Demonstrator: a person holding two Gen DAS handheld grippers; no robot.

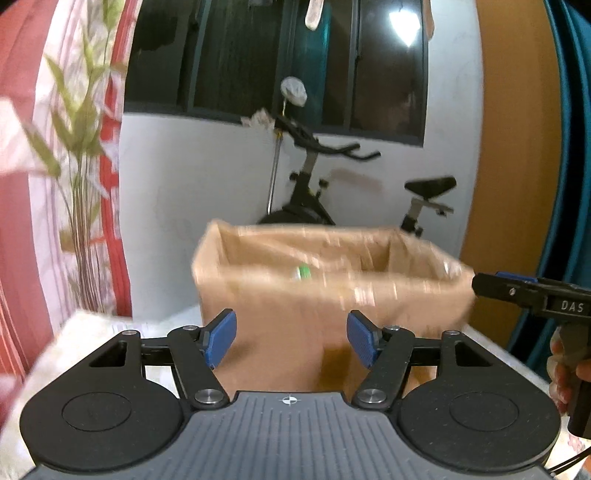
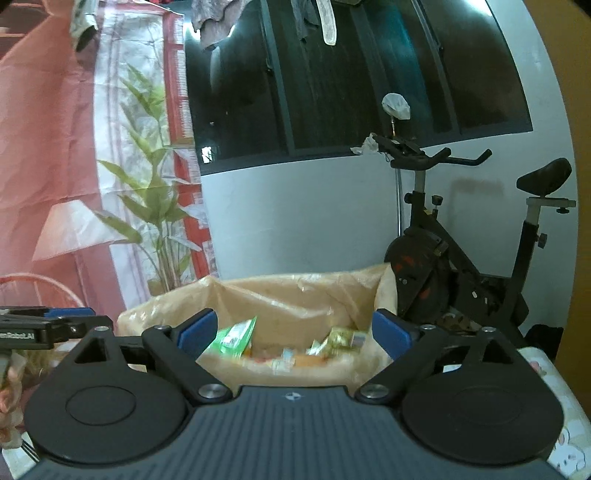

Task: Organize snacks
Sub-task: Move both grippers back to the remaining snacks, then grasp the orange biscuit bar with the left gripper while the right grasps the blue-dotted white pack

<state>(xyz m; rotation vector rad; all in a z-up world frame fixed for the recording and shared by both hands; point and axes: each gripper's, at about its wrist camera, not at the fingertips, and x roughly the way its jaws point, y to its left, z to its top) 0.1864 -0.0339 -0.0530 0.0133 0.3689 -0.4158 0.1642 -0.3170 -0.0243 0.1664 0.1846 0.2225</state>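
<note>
Between picks: left hand-held gripper (image 1: 291, 338) and right hand-held gripper (image 2: 293, 332) both apart, empty; snacks (image 2: 236, 338) lying in lined cardboard box (image 2: 295, 291) directly ahead; next, likely another snack to fetch.

The right gripper (image 1: 480, 282), seen side-on from the left wrist view, carries white letters "DAS" on its black body; the left gripper (image 2: 92, 317), seen from the right wrist view, carries partly cut-off lettering ending "Robot.AI". Snack packet print is too blurred to read

dim room, lamp glare in window (image 1: 402, 26), box (image 1: 332, 295) motion-blurred, fisheye-bent edges.
</note>
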